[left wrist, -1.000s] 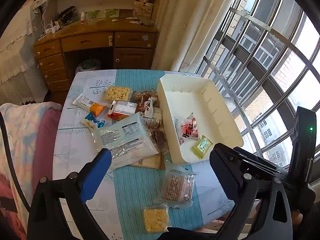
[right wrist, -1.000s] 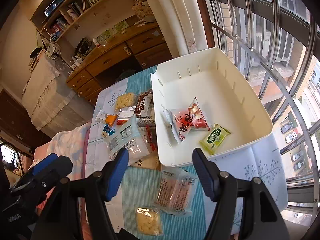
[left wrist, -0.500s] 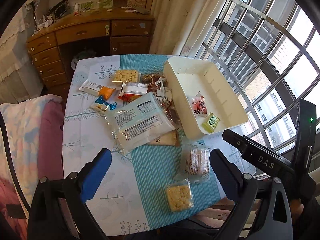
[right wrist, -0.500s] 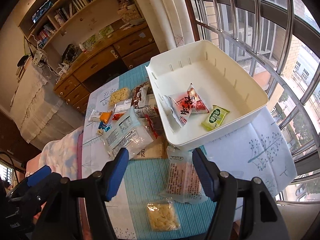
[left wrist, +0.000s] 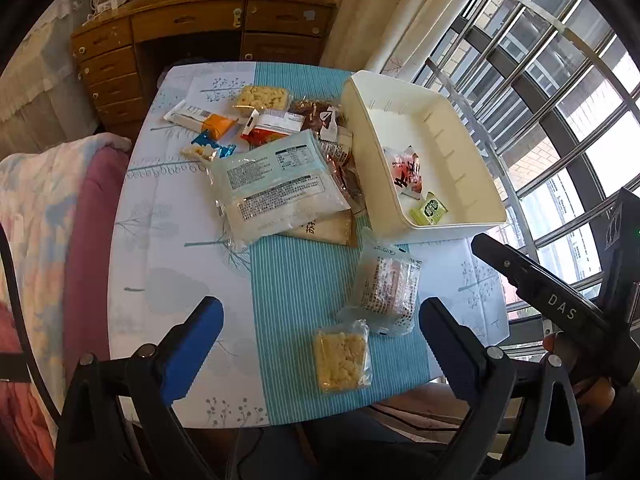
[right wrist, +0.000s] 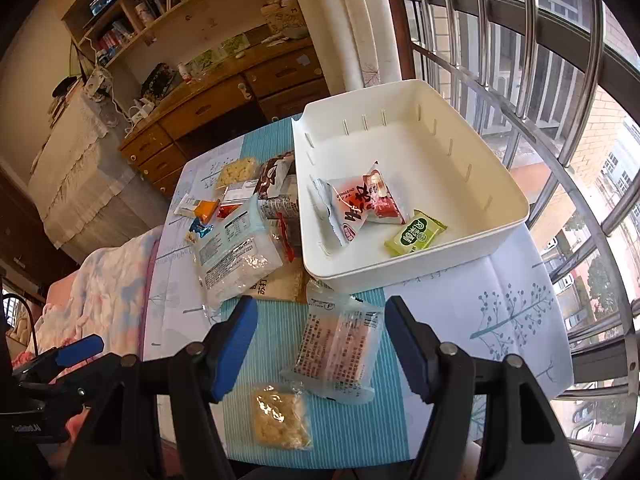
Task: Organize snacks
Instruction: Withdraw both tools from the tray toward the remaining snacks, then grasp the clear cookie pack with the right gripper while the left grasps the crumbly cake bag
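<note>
**Listener:** What's in front of you right now?

**Me:** I'm looking down at a desk (left wrist: 280, 280) under a blue-and-white cloth. Both tongs hang above its near edge — the left tongs (left wrist: 320, 332) and the right tongs (right wrist: 320, 340) are each spread wide with nothing between them. A white bin (right wrist: 500, 184) sits at the window side, already holding a red packet (right wrist: 368, 204) and a small green packet (right wrist: 414, 234).

**Listener:** And the rest of the snacks?

**Me:** Loose on the cloth. A clear-wrapped cake packet (right wrist: 336, 348) lies just below the right tongs, touching the bin's near wall. A small square of yellow crisped snack (right wrist: 282, 420) sits nearer the edge. A big pale bag (left wrist: 276, 184) tops a heap beside the bin.

**Listener:** What worries you?

**Me:** I judge the cake packet is next. Its wrapper is slick and puffy, so the pads could pinch film only and let it slide out. Its corner against the bin could also snag — lifting might nudge the bin toward the desk's window edge.
</note>
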`<state>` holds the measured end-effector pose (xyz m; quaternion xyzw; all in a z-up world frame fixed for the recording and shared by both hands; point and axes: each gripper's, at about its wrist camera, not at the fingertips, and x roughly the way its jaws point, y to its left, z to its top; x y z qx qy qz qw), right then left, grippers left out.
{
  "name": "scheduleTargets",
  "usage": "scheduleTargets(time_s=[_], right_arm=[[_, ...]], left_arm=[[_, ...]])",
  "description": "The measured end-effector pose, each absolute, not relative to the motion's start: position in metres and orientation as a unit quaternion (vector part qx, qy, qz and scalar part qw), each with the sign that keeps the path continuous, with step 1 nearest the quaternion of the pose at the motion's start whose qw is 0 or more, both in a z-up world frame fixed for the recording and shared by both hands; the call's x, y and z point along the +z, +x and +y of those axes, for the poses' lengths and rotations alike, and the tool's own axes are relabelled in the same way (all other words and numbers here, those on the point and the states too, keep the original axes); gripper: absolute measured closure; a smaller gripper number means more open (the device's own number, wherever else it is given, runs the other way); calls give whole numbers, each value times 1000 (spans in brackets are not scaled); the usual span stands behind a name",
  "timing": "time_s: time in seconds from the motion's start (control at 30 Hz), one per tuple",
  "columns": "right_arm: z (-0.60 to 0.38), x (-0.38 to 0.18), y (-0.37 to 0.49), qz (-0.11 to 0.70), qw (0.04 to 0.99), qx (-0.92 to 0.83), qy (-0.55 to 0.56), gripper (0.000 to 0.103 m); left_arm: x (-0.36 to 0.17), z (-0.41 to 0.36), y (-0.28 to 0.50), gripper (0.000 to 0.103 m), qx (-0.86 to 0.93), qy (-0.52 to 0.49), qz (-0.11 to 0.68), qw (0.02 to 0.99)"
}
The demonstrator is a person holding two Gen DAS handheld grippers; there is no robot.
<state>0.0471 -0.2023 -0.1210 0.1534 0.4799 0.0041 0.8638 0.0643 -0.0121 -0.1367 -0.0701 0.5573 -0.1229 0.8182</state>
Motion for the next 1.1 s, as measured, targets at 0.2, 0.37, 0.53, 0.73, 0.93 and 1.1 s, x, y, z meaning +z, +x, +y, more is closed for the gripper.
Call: scheduleTargets(time_s=[0.2, 0.37, 0.53, 0.73, 0.93, 1.1], right_arm=[[-212, -133, 52, 509, 850, 56, 120, 36], [-222, -154, 63, 555, 814, 100, 141, 36], [-233, -185, 76, 609, 756, 128, 203, 36], [-239, -220, 91, 664, 690, 122, 260, 36], [-231, -251, 108, 719, 633, 88, 271, 36], [-215, -262, 118, 745, 614, 71, 252, 36]], left_arm=[[-160, -35, 56, 5, -79, -85, 592, 797], [-187, -48, 50, 5, -41, -102, 630, 769], [-216, -59, 43, 5, -11, -116, 664, 738], [-252, -69, 41, 5, 14, -131, 701, 701], [-283, -83, 40, 5, 17, -128, 724, 677], [-296, -93, 41, 5, 14, -129, 731, 670]])
